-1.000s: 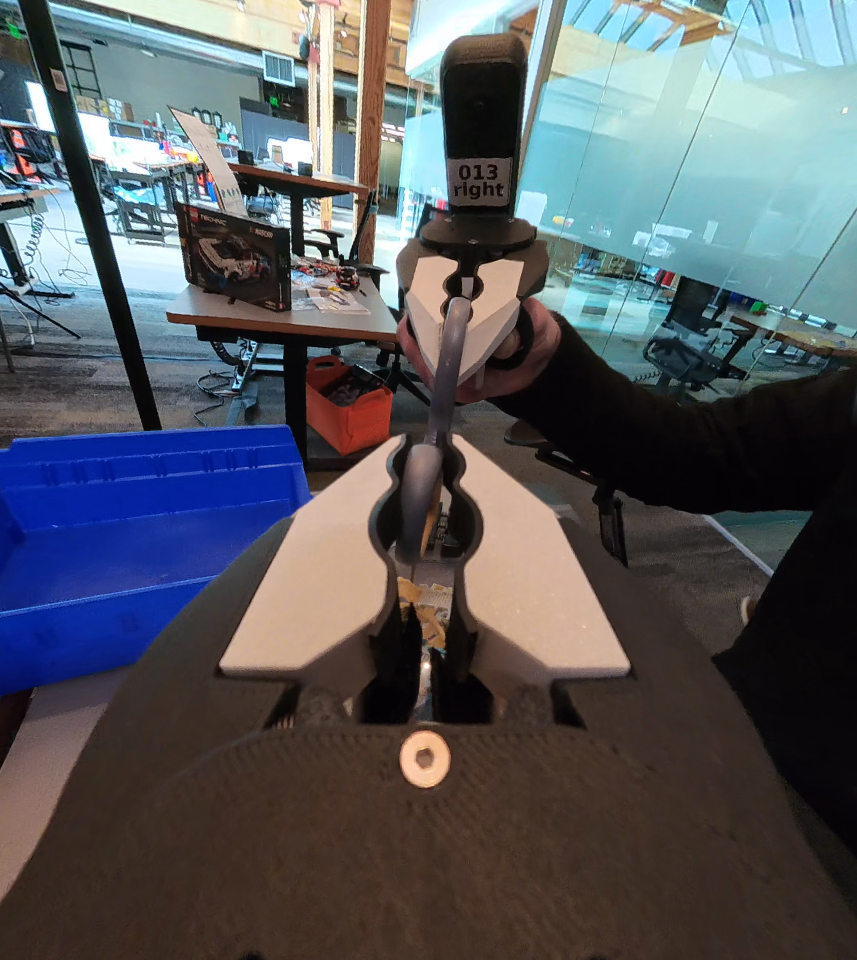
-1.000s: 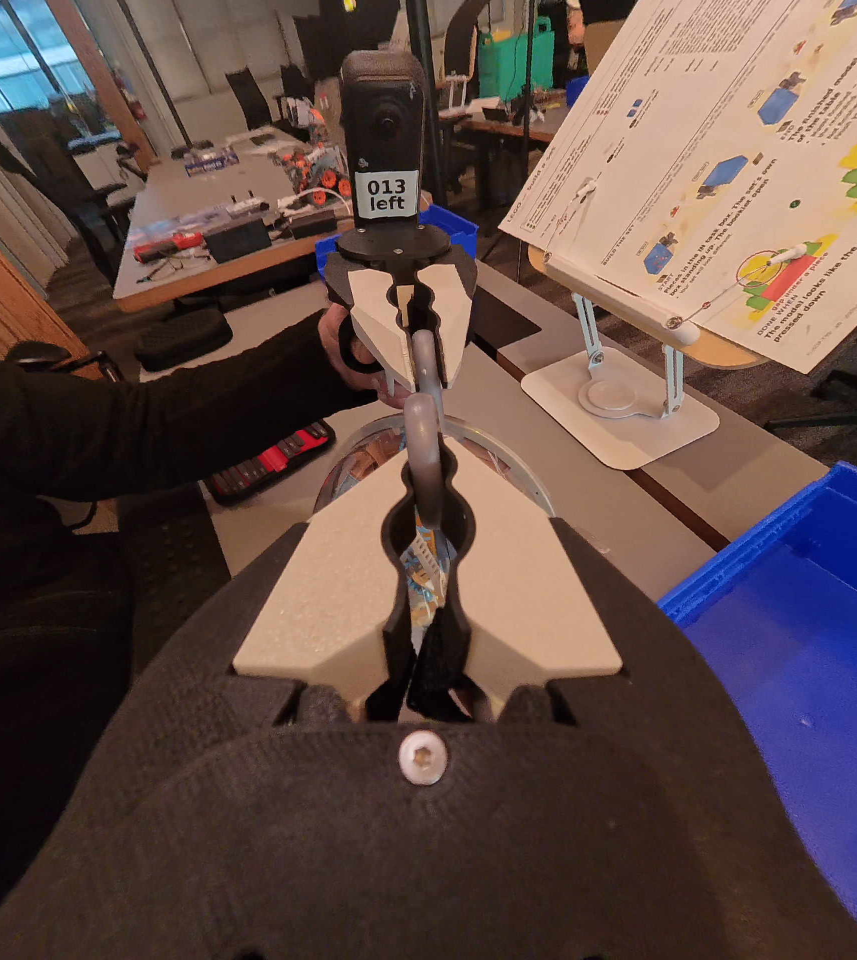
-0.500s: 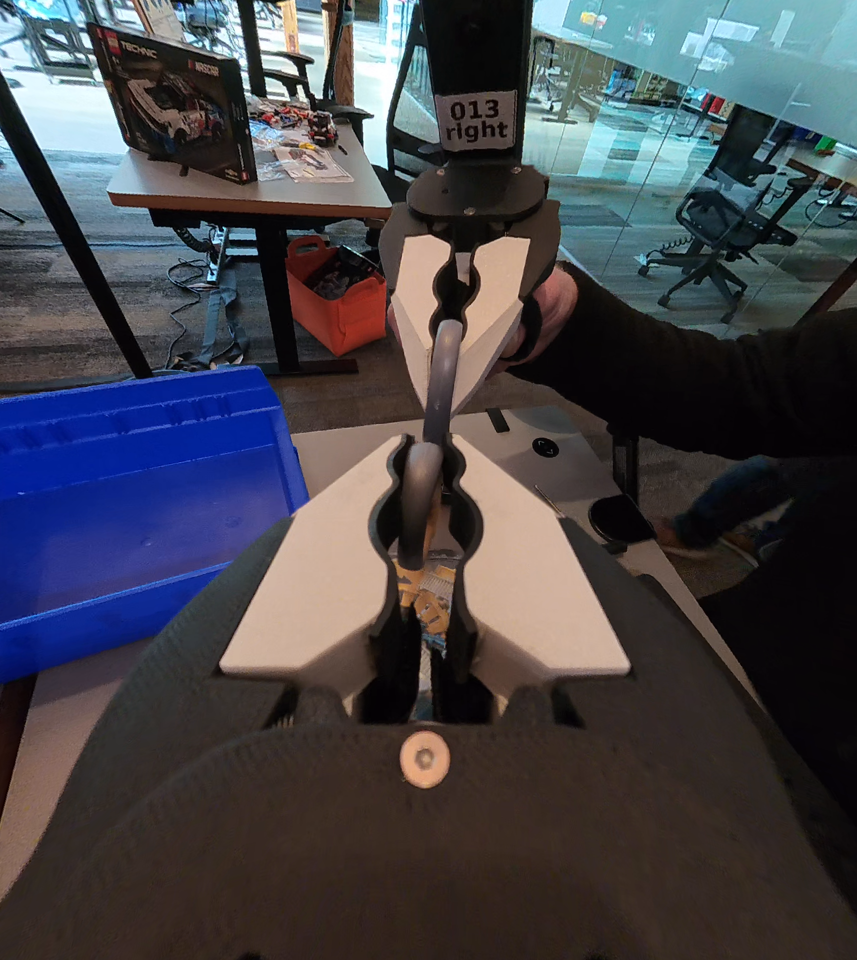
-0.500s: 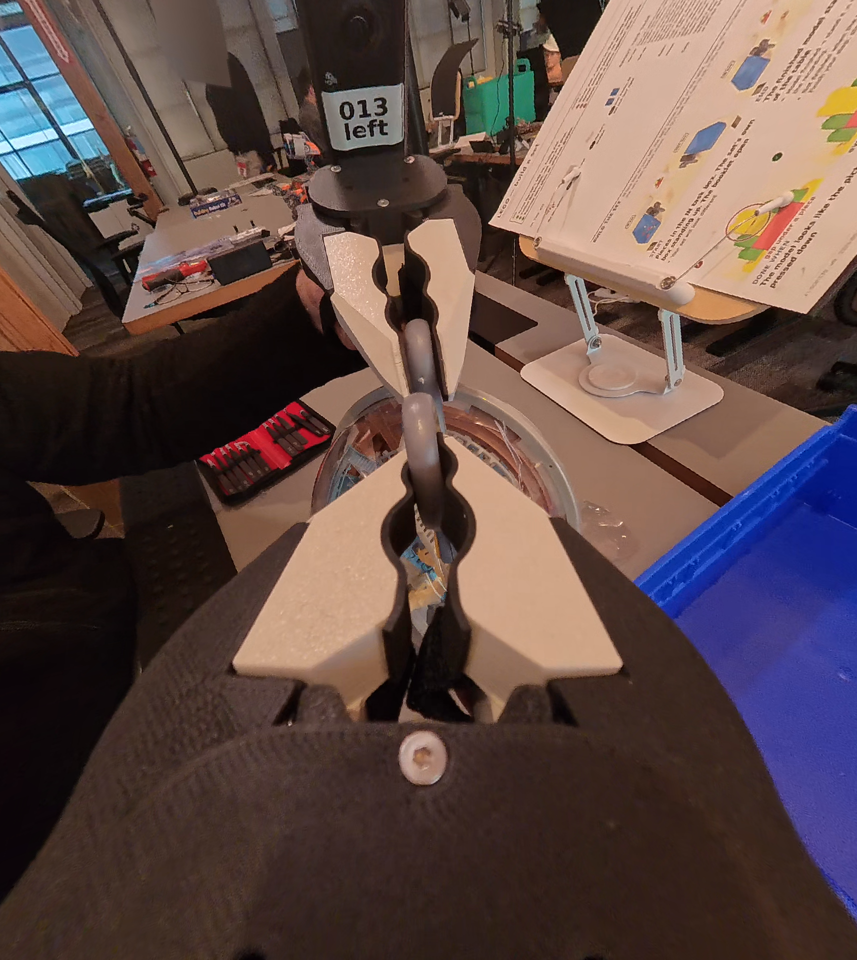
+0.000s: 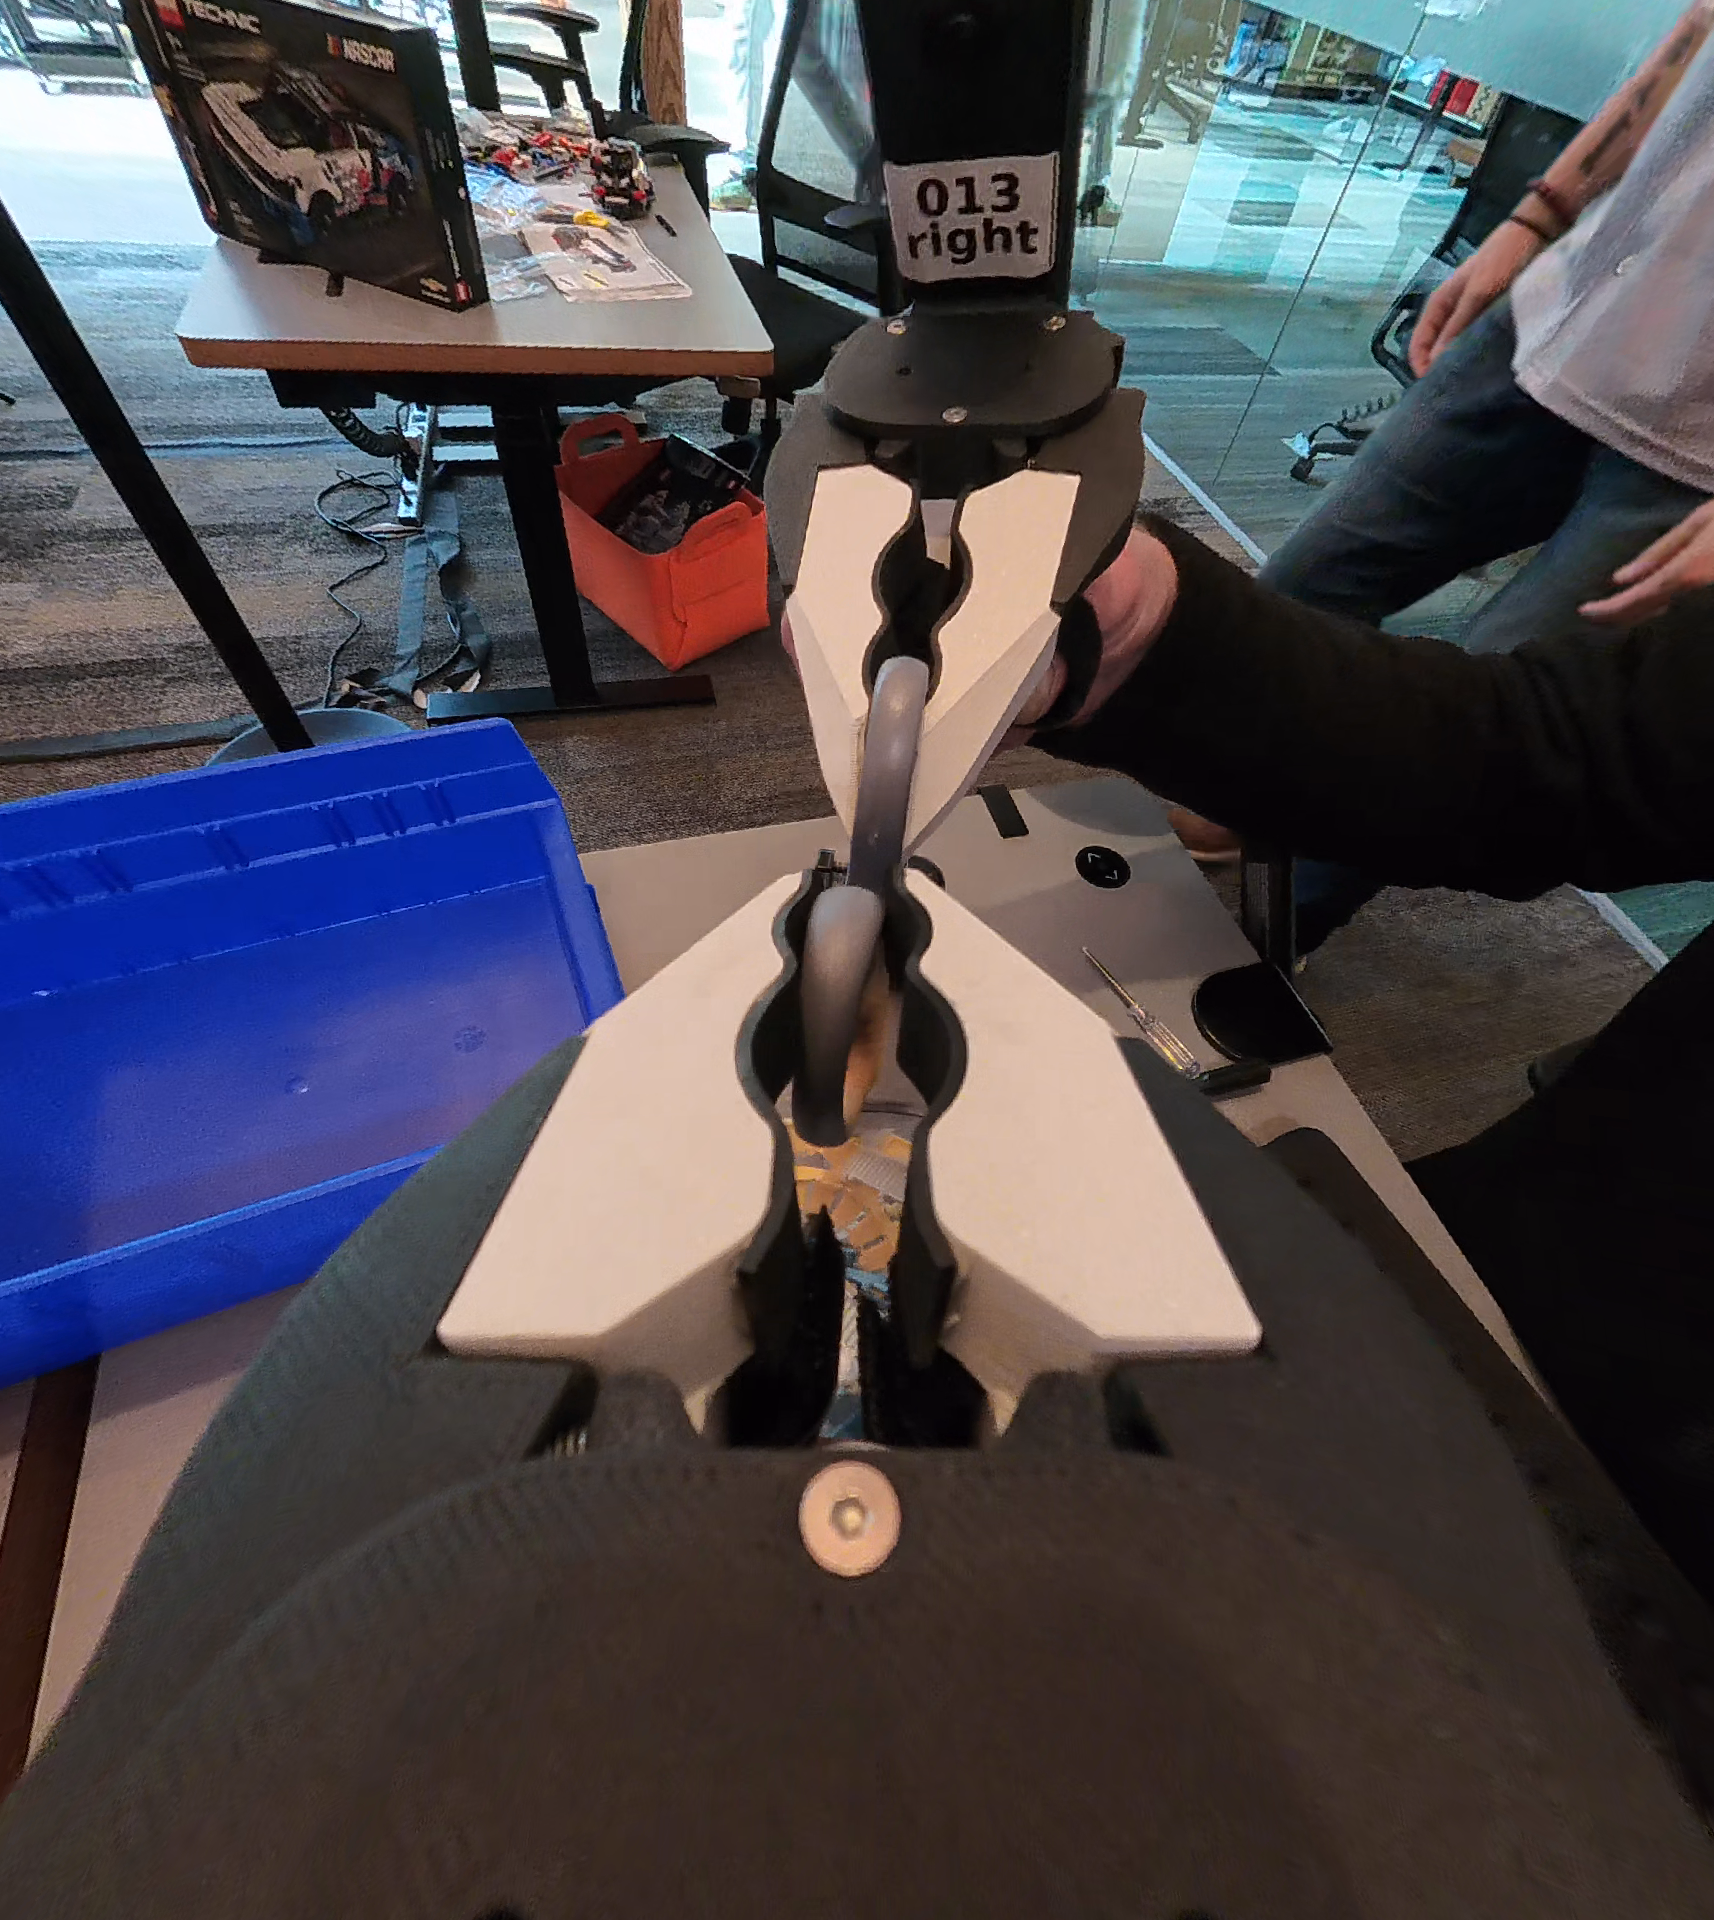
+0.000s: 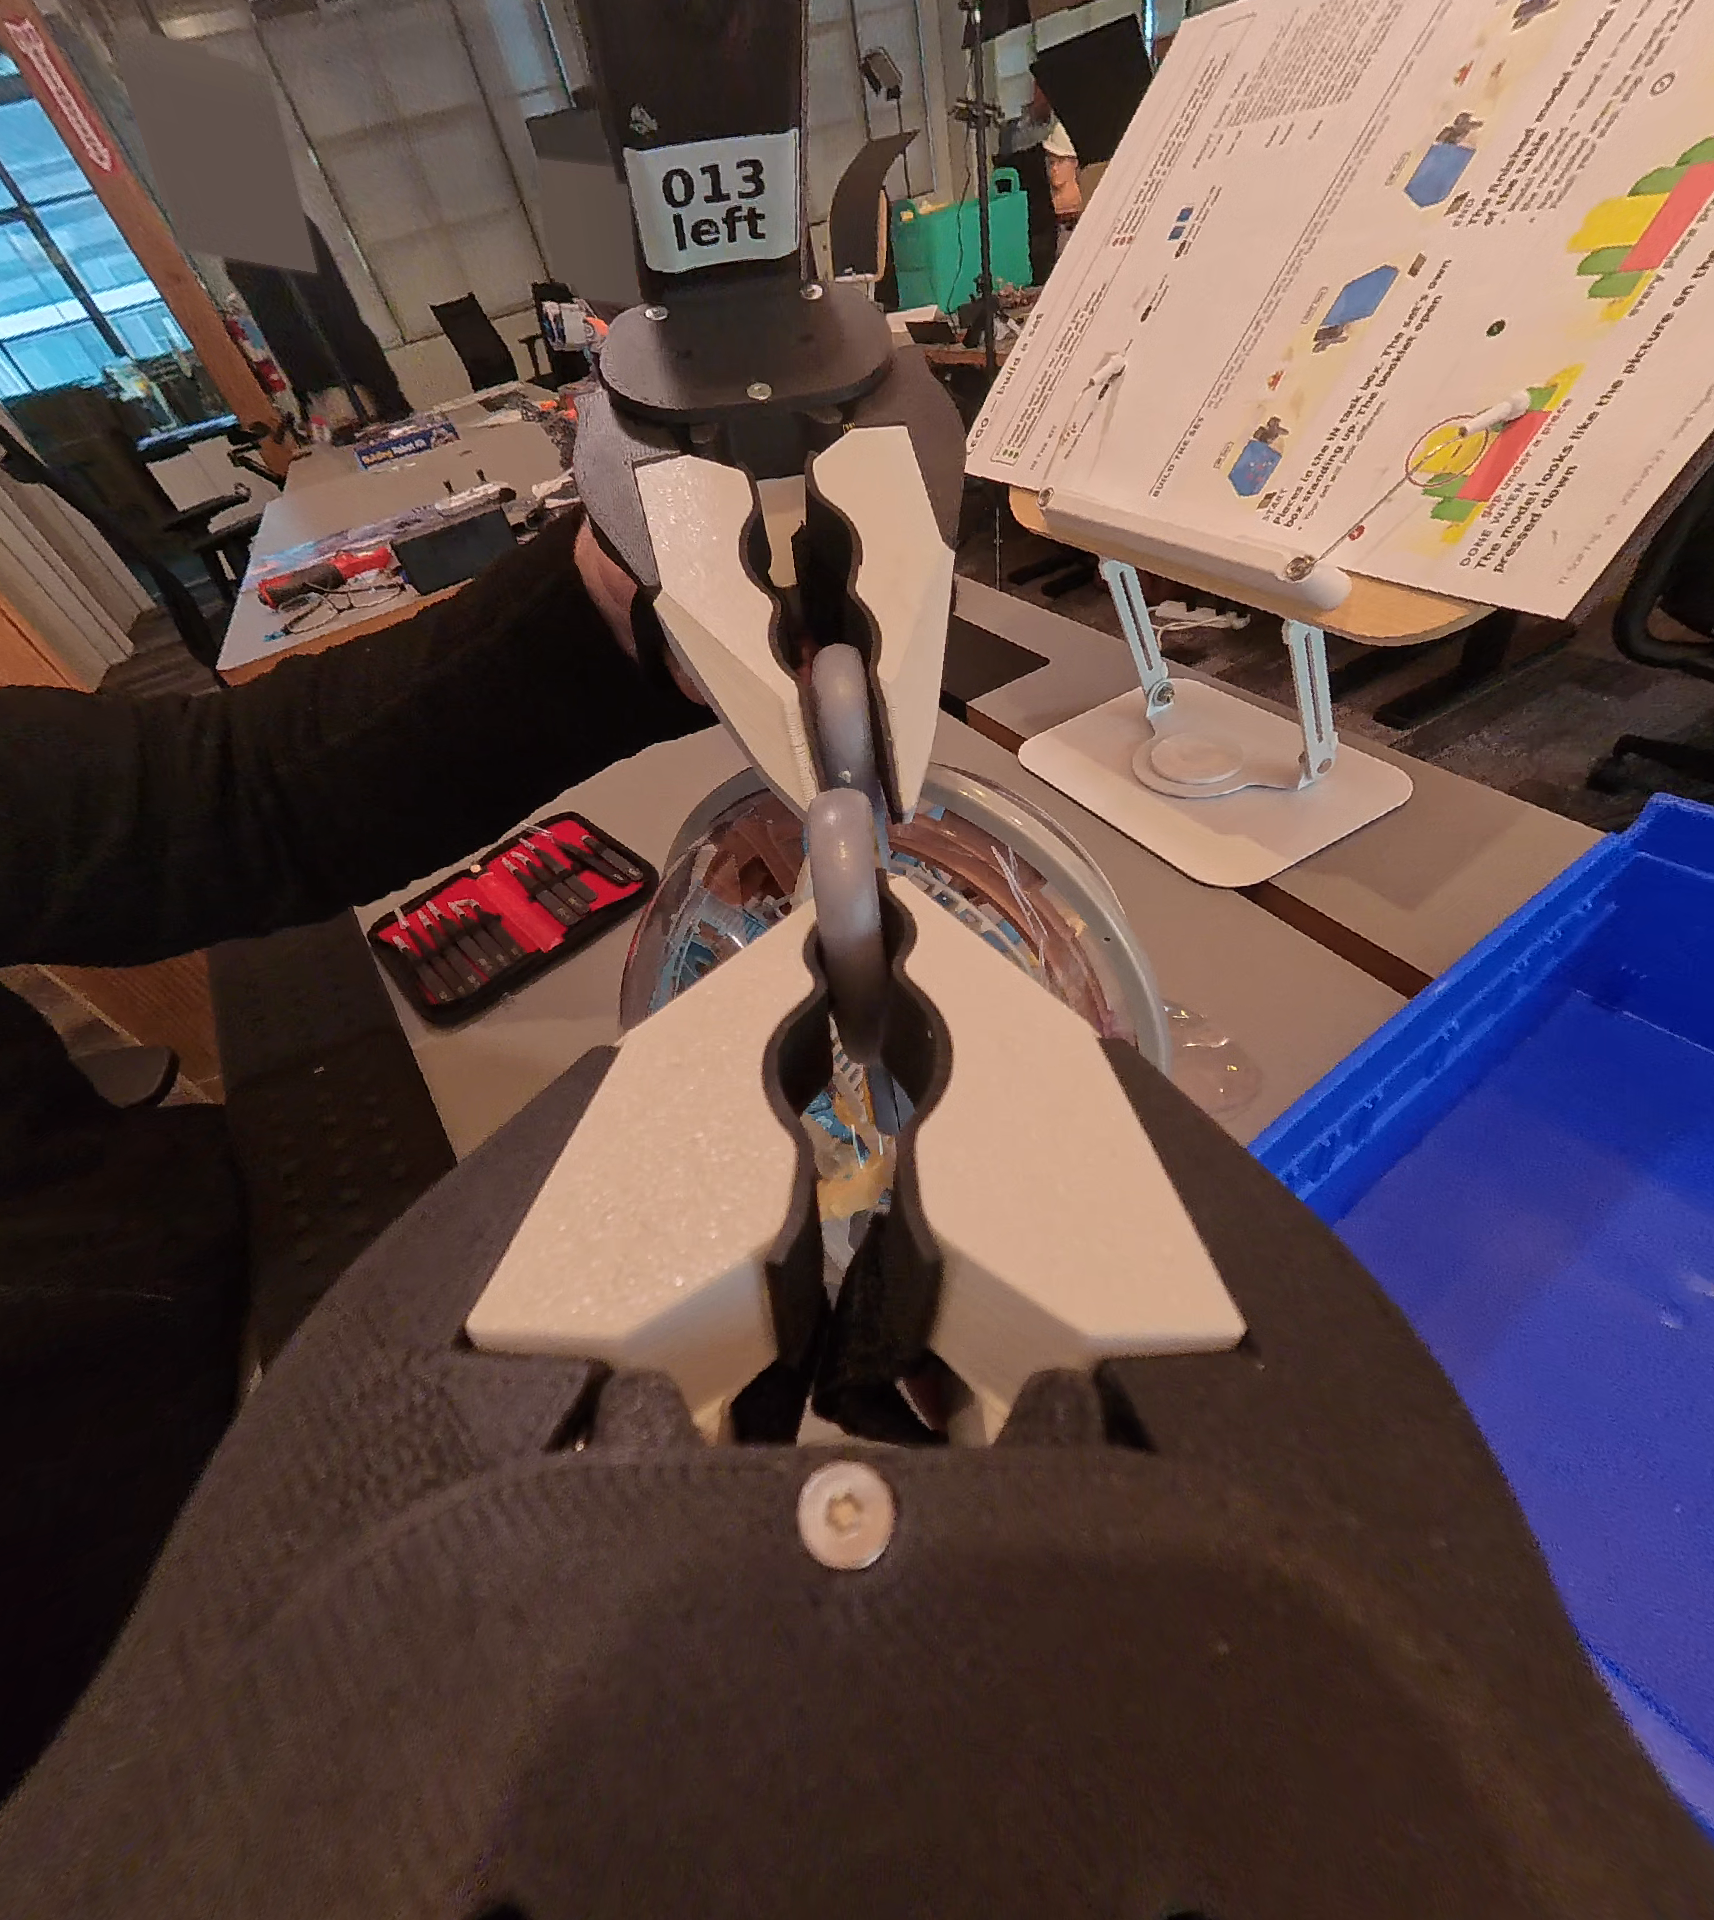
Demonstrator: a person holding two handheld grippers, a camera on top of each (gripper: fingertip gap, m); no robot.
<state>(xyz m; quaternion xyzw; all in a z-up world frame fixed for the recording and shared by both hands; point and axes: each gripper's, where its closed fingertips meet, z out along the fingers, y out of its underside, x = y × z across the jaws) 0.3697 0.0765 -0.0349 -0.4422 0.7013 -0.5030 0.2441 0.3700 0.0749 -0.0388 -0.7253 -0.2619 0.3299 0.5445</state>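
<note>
Two grippers nose to nose over the surface (image 5: 1040,862): left gripper (image 5: 848,904) and right gripper (image 6: 858,914) each clenched on one end of a grey ring-handled object (image 5: 868,821), long axis running straight between them, above a round container (image 6: 1092,914)

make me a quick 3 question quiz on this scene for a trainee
1. True or false: the left tongs are open and hold nothing.
2. In the right wrist view, on which side of the right tongs is the blue bin? A) left B) right C) above
3. What lies open on the table beside the round clear tub?
Key: 1. False: both tongs are shut on the grey loops. 2. B. 3. A red tool case.
</note>
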